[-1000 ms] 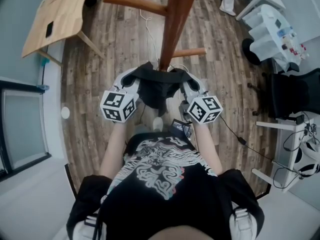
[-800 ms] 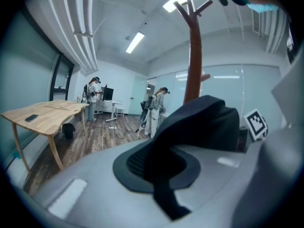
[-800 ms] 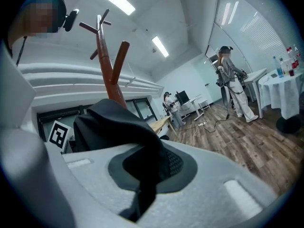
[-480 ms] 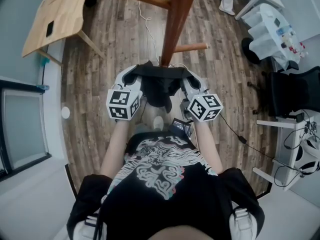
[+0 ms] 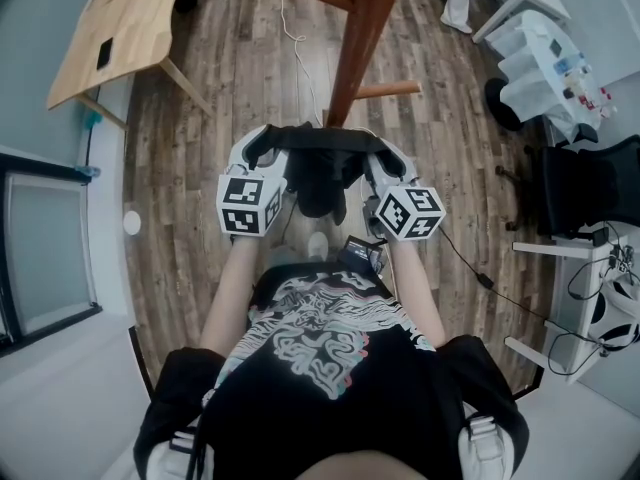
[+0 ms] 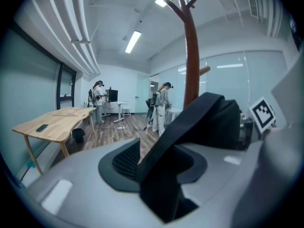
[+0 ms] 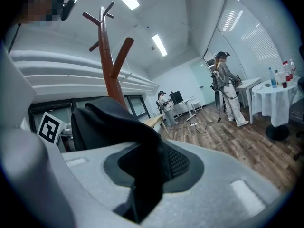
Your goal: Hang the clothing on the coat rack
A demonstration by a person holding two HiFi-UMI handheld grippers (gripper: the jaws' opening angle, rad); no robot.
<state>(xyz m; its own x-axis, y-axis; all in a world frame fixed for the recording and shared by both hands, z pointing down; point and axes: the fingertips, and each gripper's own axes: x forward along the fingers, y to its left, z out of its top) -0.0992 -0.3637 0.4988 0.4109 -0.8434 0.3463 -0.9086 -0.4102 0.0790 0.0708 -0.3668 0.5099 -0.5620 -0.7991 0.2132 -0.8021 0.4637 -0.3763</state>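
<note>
A black garment (image 5: 320,163) stretches between my two grippers in the head view, its upper edge a taut band and the rest sagging below. The left gripper (image 5: 256,148) and right gripper (image 5: 386,154) sit just short of the brown wooden coat rack (image 5: 360,48). Both grippers' jaws have just been opening. In the left gripper view the cloth (image 6: 199,122) lies loose across the ribbed pad, with the rack (image 6: 191,56) behind. In the right gripper view the fabric (image 7: 118,122) drapes over the pad the same way, with the rack (image 7: 108,61) beyond it.
A wooden table (image 5: 115,28) stands at the far left and a white-covered table (image 5: 555,63) at the far right. A black chair (image 5: 590,183) and a white desk frame (image 5: 570,308) are on the right. A cable (image 5: 295,38) runs over the floor. People stand far off (image 6: 161,106).
Both grippers have edged toward the rack pole and the left one has shifted right. The garment's top edge has pulled straighter between them.
</note>
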